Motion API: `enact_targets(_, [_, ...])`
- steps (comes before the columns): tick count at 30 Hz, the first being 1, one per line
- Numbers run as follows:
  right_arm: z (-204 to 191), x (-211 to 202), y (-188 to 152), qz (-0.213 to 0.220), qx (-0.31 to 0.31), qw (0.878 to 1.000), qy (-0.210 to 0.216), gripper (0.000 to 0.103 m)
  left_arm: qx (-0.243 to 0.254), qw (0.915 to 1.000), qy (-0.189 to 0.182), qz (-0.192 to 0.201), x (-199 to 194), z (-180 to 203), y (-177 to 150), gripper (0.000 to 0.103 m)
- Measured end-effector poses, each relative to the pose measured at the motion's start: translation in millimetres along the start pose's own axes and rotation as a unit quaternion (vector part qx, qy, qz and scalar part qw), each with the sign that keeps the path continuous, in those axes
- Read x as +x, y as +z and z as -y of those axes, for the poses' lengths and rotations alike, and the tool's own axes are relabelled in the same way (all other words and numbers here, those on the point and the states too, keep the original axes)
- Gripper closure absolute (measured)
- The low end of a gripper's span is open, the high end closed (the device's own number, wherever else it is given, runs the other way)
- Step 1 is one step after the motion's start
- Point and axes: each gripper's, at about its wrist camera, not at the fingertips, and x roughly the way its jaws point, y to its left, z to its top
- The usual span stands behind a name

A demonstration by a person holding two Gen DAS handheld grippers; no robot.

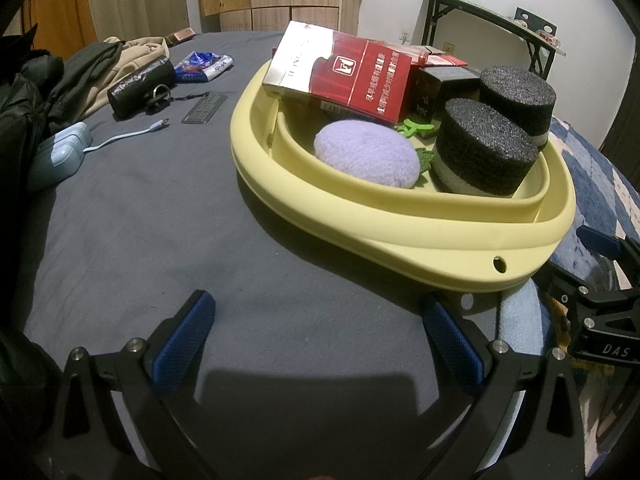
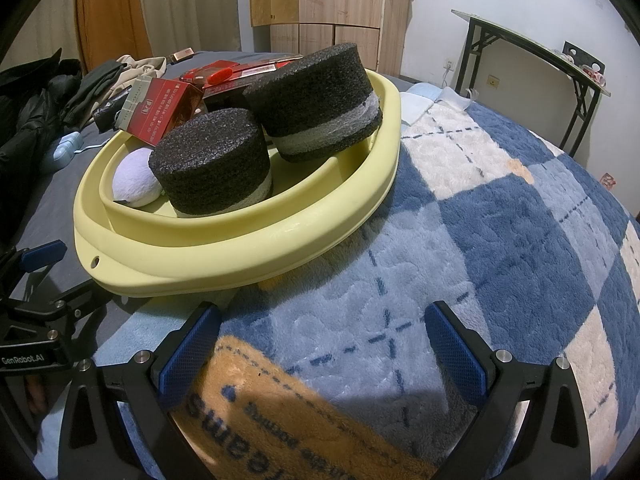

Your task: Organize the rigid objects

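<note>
A pale yellow basin (image 1: 420,236) (image 2: 224,256) rests on the bed. Inside it lie a red cigarette carton (image 1: 352,76) (image 2: 160,114), two black foam cylinders (image 1: 484,148) (image 2: 212,168), a lilac plush ball (image 1: 368,154) (image 2: 134,184), a dark box (image 1: 436,88) and green clips (image 1: 416,128). My left gripper (image 1: 316,344) is open over the grey sheet, just short of the basin's near rim. Over the blue checked blanket, right of the basin, my right gripper (image 2: 320,344) hangs open and holds nothing.
On the grey sheet (image 1: 140,220) lie a black roll with a key ring (image 1: 140,84), a small dark keyboard-like strip (image 1: 204,108), a blue-white packet (image 1: 204,66), a light blue charger with cable (image 1: 60,152) and heaped clothes (image 1: 48,80). A folding table (image 2: 532,64) stands by the wall.
</note>
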Motion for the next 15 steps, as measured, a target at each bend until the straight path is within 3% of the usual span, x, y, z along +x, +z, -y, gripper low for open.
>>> enact_targets(15, [0.0, 0.0, 0.0, 0.000, 0.000, 1.000, 0.000, 0.000, 0.000, 1.0000, 0.000, 0.000, 0.9, -1.0, -0.5, 0.000])
